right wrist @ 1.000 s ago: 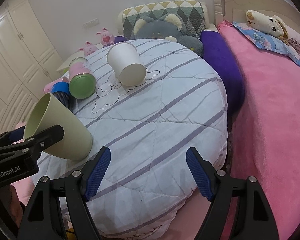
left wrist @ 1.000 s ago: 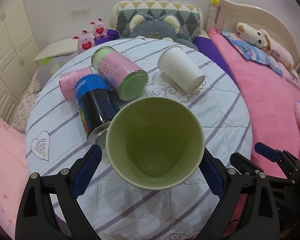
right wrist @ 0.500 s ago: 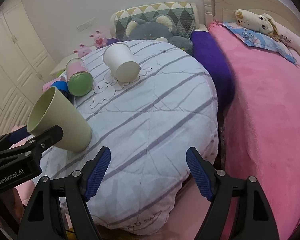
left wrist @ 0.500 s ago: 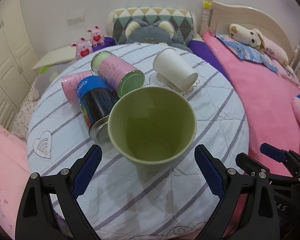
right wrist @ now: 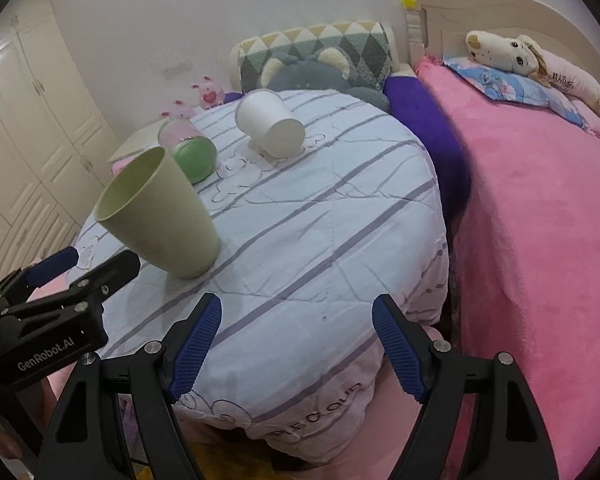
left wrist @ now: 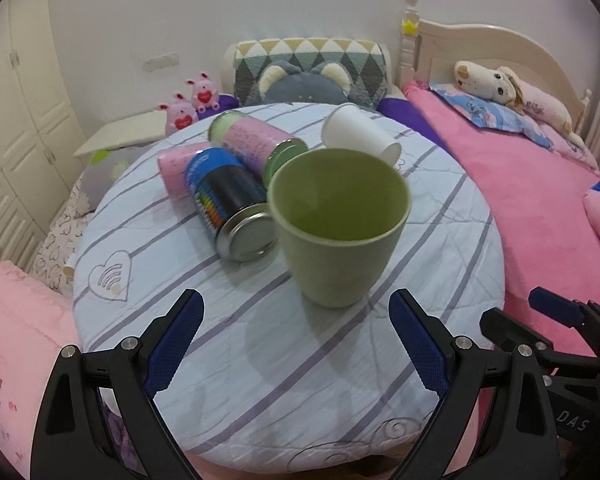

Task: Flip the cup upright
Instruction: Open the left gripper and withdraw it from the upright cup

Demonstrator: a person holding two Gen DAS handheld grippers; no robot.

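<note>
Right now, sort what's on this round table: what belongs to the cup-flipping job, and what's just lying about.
Job:
green cup, standing upright
white cup, on its side
left gripper, jaws open
right gripper, jaws open

Lying about:
blue-and-black can
green-lidded pink can
pink tube
</note>
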